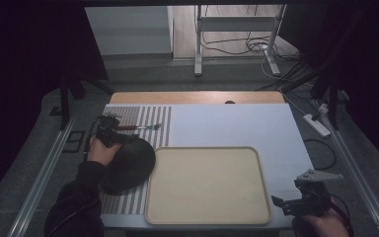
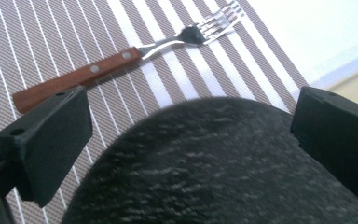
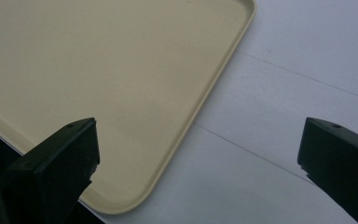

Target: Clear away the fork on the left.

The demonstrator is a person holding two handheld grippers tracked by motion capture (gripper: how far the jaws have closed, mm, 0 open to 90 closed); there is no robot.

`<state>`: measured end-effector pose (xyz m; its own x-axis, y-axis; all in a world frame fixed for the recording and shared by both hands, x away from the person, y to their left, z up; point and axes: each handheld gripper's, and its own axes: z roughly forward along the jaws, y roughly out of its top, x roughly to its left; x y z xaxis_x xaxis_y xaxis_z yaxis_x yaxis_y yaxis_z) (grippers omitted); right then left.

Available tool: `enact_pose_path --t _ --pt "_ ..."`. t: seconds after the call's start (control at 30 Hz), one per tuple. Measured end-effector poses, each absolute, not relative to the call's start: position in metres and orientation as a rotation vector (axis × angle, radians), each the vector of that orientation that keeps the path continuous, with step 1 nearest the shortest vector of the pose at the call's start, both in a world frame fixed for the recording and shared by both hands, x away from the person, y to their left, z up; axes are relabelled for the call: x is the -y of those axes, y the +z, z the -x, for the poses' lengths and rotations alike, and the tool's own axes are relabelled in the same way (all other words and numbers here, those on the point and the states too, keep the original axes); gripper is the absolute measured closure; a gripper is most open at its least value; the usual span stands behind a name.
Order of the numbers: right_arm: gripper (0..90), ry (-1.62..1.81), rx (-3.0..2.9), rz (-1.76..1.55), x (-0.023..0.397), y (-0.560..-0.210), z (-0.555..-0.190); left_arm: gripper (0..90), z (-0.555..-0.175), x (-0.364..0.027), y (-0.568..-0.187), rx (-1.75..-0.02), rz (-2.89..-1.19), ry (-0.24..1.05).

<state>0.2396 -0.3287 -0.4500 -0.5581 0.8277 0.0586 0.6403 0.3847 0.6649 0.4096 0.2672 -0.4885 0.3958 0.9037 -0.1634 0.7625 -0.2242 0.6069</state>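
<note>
A dark round plate lies on the striped placemat at the left, its right edge against the beige tray. My left gripper hovers over the plate's far rim, jaws open; the left gripper view shows the plate between and below the jaws. Beyond it lies a fork with a wooden handle, tines pointing right. My right gripper is open at the table's near right corner, over the tray's corner and the white sheet.
The white sheet covers most of the table, with a wooden edge at the back. On the floor behind are a metal stand, cables and a power strip. Rails run along both sides.
</note>
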Motion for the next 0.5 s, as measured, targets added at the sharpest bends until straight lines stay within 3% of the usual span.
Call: enact_pose_path --t 0.5 --pt "0.0 0.939 -2.370 -1.293 0.328 -0.450 -0.240 0.0 -0.442 -0.278 -0.502 -1.490 -2.079 0.298"
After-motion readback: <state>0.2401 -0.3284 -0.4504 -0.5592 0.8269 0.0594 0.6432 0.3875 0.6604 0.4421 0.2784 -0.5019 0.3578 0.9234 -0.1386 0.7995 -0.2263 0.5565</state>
